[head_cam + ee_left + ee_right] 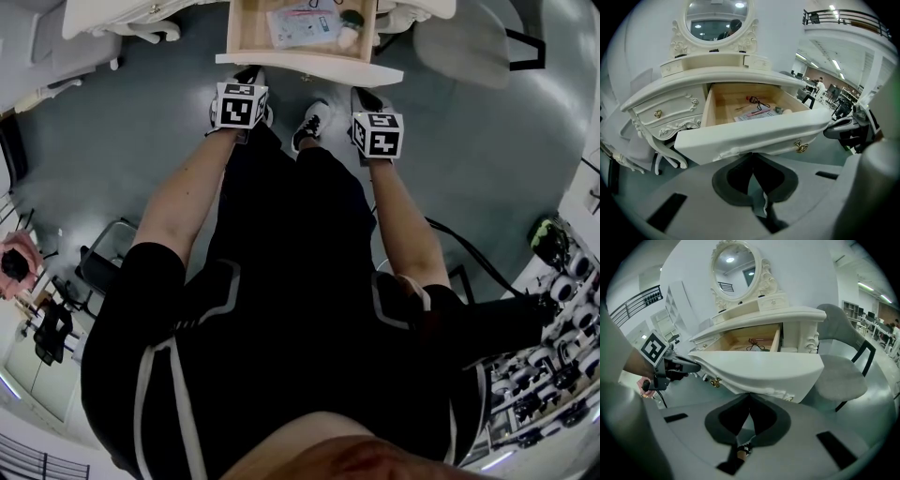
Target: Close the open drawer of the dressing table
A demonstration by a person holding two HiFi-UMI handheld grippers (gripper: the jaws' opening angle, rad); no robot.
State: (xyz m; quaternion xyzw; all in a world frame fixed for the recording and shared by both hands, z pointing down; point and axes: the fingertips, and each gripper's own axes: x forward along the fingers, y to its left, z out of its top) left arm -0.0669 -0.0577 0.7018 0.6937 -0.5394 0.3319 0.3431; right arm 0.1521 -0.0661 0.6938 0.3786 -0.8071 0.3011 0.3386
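Note:
The white dressing table [670, 96] has its wide centre drawer [305, 37] pulled out, with a paper packet, dark glasses and small items lying in the wooden tray. My left gripper [752, 155] is shut on nothing, its tips right at the lower edge of the drawer front [754, 133], left of a brass knob [801, 146]. Also shut and holding nothing, my right gripper [750, 395] sits under the drawer front [764, 369], right of its other knob [715, 381]. From the head view both marker cubes [242, 104] [378, 134] sit just short of the drawer front.
An oval mirror [717, 21] tops the table. A grey chair [841, 373] stands to the right of the drawer. A smaller closed drawer [663, 112] sits on the left. The person's shoes [314, 120] rest on the grey floor below the drawer. Equipment racks [553, 319] fill the right edge.

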